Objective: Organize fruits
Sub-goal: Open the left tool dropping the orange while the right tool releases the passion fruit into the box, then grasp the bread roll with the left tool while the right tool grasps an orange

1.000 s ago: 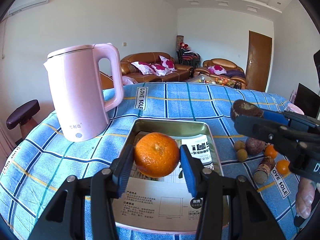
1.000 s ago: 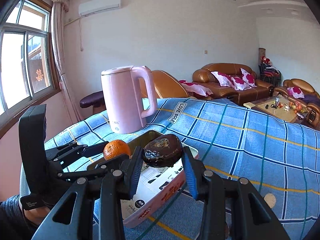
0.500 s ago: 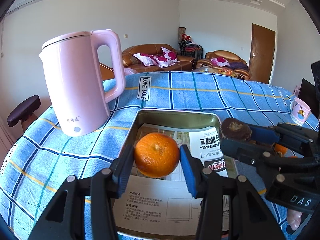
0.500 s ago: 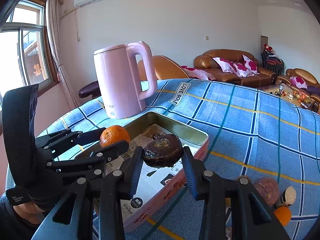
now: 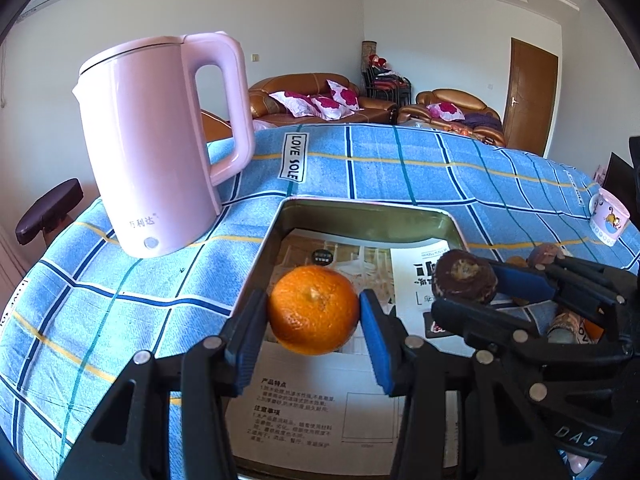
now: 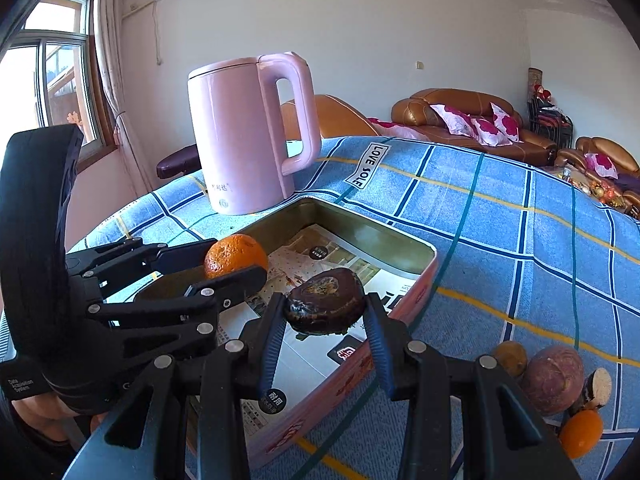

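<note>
My left gripper (image 5: 314,312) is shut on an orange mandarin (image 5: 313,309), held just above the paper-lined metal tin (image 5: 362,210). My right gripper (image 6: 325,314) is shut on a dark brown wrinkled fruit (image 6: 326,303) over the same tin (image 6: 400,240). In the left wrist view the right gripper (image 5: 466,284) comes in from the right with the dark fruit (image 5: 464,276). In the right wrist view the left gripper (image 6: 232,258) enters from the left with the mandarin (image 6: 236,254).
A pink kettle (image 5: 160,148) stands left of the tin on the blue checked cloth (image 5: 400,168). Loose fruits lie right of the tin: a purple-brown round one (image 6: 550,378), a small tan one (image 6: 510,356) and a mandarin (image 6: 580,432). A pink cup (image 5: 608,220) sits far right.
Both grippers have come down toward the tin with their fruits still held. The right gripper has moved from beside the tin to over its paper lining.
</note>
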{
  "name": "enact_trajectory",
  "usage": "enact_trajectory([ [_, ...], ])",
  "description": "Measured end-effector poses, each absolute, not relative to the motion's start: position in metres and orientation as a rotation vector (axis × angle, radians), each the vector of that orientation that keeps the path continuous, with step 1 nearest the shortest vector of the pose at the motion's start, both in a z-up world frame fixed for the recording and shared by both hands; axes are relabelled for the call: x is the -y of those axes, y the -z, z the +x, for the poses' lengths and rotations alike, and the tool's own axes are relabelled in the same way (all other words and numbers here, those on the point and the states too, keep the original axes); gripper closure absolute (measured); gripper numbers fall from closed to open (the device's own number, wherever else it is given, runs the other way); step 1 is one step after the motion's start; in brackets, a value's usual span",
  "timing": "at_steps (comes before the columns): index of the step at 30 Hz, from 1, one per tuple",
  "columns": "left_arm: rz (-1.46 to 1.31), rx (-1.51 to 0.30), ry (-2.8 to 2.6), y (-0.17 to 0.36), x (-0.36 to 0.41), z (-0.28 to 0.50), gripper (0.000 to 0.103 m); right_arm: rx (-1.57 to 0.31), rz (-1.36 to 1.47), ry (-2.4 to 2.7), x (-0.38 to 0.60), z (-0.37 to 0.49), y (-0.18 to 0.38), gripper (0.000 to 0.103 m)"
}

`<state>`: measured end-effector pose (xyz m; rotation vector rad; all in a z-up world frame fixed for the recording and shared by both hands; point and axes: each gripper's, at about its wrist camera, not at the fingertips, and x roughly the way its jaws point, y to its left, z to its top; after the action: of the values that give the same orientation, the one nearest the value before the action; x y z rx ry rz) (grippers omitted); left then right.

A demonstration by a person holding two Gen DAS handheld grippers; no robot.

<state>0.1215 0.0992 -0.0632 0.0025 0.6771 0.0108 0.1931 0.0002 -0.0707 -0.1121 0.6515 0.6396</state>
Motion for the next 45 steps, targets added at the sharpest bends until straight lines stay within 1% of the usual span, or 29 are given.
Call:
enact_trajectory([
  [12, -0.017, -0.698, -0.013, 0.067, -0.104, 0.123, 0.054, -0.639, -0.161, -0.65, -0.007, 0.189, 0.075, 0.061],
  [15, -0.027, -0.7, -0.008, 0.067, -0.106, 0.123, 0.054, -0.633, -0.17, -0.644, -0.008, 0.188, 0.075, 0.059],
  [19, -0.028, -0.691, -0.009, 0.065, -0.106, 0.12, 0.052, -0.624, -0.165, -0.633, -0.006, 0.187, 0.074, 0.053],
  [21, -0.016, -0.669, -0.025, 0.062, -0.106, 0.116, 0.044, -0.615, -0.159, -0.619, -0.004, 0.185, 0.072, 0.049],
  [22, -0.017, -0.663, -0.024, 0.06, -0.105, 0.113, 0.042, -0.616, -0.147, -0.612, -0.001, 0.185, 0.072, 0.045],
  [23, -0.02, -0.656, -0.022, 0.058, -0.105, 0.11, 0.036, -0.617, -0.132, -0.608, 0.002, 0.185, 0.072, 0.042],
  [24, -0.024, -0.645, -0.02, 0.055, -0.105, 0.107, 0.029, -0.616, -0.116, -0.601, 0.006, 0.184, 0.071, 0.036],
  [25, -0.025, -0.63, -0.017, 0.052, -0.104, 0.102, 0.026, -0.613, -0.104, -0.589, 0.01, 0.183, 0.07, 0.033],
  [32, -0.021, -0.559, 0.044, 0.035, -0.078, 0.074, 0.01, -0.559, -0.083, -0.535, 0.044, 0.158, 0.056, 0.032],
  [37, 0.008, -0.545, 0.114, 0.032, -0.038, 0.063, 0.008, -0.534, -0.137, -0.411, 0.088, 0.129, 0.055, 0.032],
  [45, 0.056, -0.604, 0.217, 0.049, 0.027, 0.066, 0.008, -0.658, -0.064, -0.227, 0.172, 0.125, 0.073, 0.032],
])
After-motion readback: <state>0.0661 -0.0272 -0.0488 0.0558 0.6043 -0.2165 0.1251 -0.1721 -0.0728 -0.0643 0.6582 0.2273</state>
